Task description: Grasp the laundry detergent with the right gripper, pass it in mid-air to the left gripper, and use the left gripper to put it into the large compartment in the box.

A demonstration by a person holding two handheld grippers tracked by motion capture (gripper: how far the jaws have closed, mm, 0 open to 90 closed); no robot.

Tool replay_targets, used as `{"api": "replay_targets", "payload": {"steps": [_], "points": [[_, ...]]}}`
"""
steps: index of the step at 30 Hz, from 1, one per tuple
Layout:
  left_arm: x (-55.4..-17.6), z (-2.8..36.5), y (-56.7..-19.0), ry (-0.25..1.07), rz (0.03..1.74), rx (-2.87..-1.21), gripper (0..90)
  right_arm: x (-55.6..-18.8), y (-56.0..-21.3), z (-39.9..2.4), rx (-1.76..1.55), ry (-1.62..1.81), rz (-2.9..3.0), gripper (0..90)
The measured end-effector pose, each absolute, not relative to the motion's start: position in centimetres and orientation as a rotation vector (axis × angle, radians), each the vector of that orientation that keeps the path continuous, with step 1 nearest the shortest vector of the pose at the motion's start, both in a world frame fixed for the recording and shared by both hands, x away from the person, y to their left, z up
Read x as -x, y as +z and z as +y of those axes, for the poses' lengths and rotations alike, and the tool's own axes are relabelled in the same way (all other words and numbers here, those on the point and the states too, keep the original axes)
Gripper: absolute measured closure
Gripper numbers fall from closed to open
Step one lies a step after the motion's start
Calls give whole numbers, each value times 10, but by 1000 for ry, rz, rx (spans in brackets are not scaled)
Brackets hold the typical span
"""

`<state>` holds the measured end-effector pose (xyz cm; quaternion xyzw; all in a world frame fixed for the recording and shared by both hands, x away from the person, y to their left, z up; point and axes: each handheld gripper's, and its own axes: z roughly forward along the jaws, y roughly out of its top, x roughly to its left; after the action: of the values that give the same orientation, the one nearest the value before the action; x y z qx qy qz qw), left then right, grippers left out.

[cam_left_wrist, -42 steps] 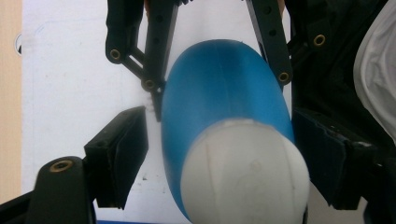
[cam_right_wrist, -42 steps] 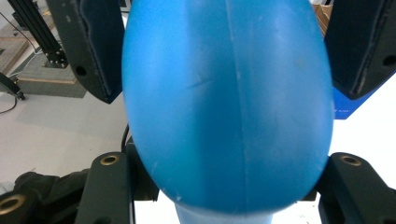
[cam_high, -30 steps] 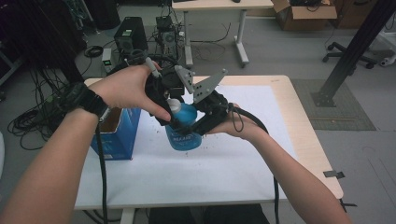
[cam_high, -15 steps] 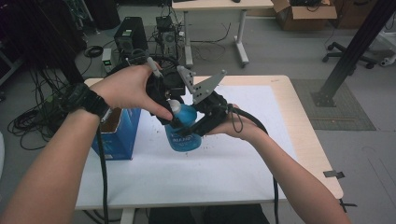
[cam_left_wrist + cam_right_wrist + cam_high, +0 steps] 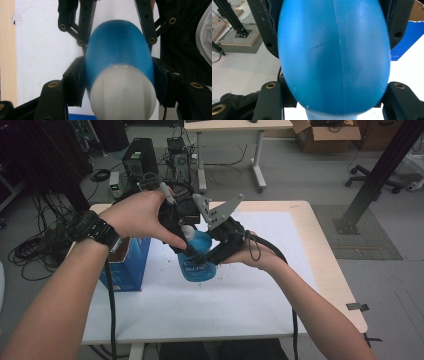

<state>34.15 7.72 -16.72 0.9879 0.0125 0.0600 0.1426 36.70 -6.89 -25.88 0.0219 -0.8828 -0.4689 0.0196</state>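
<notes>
Clearly both tools have the blue bottle held just above the white sheet on the table, beside the blue box. The right hand-held gripper pinches its rounded body; the left hand-held gripper has just been closing, and its jaws now clamp the shoulder by the white cap. I'd guess smooth moulded plastic, fairly stiff but slippery where it curves, and light unless full. The ribbed cap looks the better place to twist, with the body held firm
</notes>
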Motion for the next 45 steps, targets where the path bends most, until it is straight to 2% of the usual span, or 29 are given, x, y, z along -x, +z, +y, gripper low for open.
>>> {"api": "replay_targets", "payload": {"steps": [15, 18, 21, 25, 33, 39, 45], "points": [[-348, 72, -161, 126, 104, -2877, 379, -371, -259, -71, -30, -1471, -2691, 394], [-349, 72, -159, 120, 117, -2885, 379, -372, -262, -71, 1, -1445, -2700, 262], [-351, 74, -153, 126, 131, -2895, 379, -373, -265, -75, 35, -1423, -2739, 182], [-354, 78, -142, 130, 192, -2904, 379, -375, -270, -84, 60, -1361, -2778, 124], [-366, 99, -112, 131, 493, -2838, 379, -377, -284, -105, 89, -1082, -3008, 83], [-375, 117, -94, 245, 818, -2799, 379, -380, -290, -126, 105, -908, -3100, 73], [-383, 138, -86, 290, 1100, -2705, 380, -383, -291, -150, 148, -821, -3143, 75]]}}
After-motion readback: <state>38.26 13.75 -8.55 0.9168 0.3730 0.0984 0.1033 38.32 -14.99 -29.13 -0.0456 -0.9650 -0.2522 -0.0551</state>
